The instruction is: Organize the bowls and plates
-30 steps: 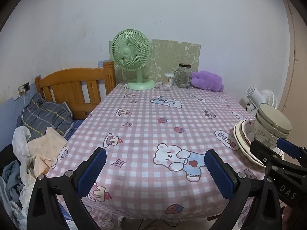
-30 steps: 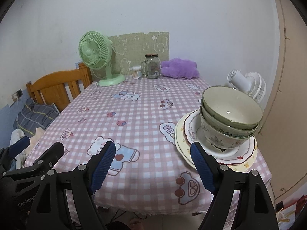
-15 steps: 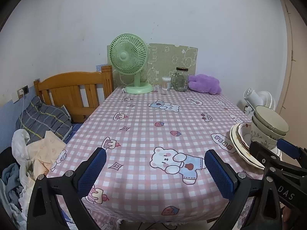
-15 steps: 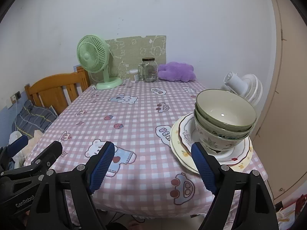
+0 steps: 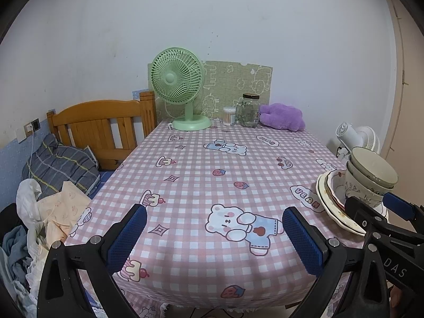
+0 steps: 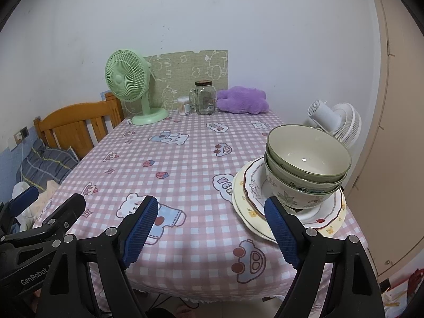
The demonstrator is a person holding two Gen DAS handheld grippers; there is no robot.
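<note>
The table (image 6: 185, 175), covered in a pink checked cloth with cartoon bears, carries the stacked dishes at its near right corner: three bowls (image 6: 307, 164) nested one inside another, the top two green-rimmed and the lowest cream with a leaf pattern, standing on a pile of plates (image 6: 326, 220) with floral rims. The right hand-held gripper (image 6: 212, 228) hovers over the near edge of the table with its blue pads spread wide and nothing between them — its right finger sits just in front of the plates' near rim, though contact cannot be made out. The left hand-held gripper (image 5: 212, 238) is also spread wide and empty, over the bare cloth to the left, well apart from the stack. Along the far wall stand a green fan (image 6: 129, 87), a glass jar (image 6: 204, 98) with a dark lid, a small tub of cotton swabs (image 6: 183, 105) and a purple plush toy (image 6: 242, 100). A wooden headboard (image 5: 100, 124) shows beside the table's left side — bedding and clothes lie heaped below it.
</note>
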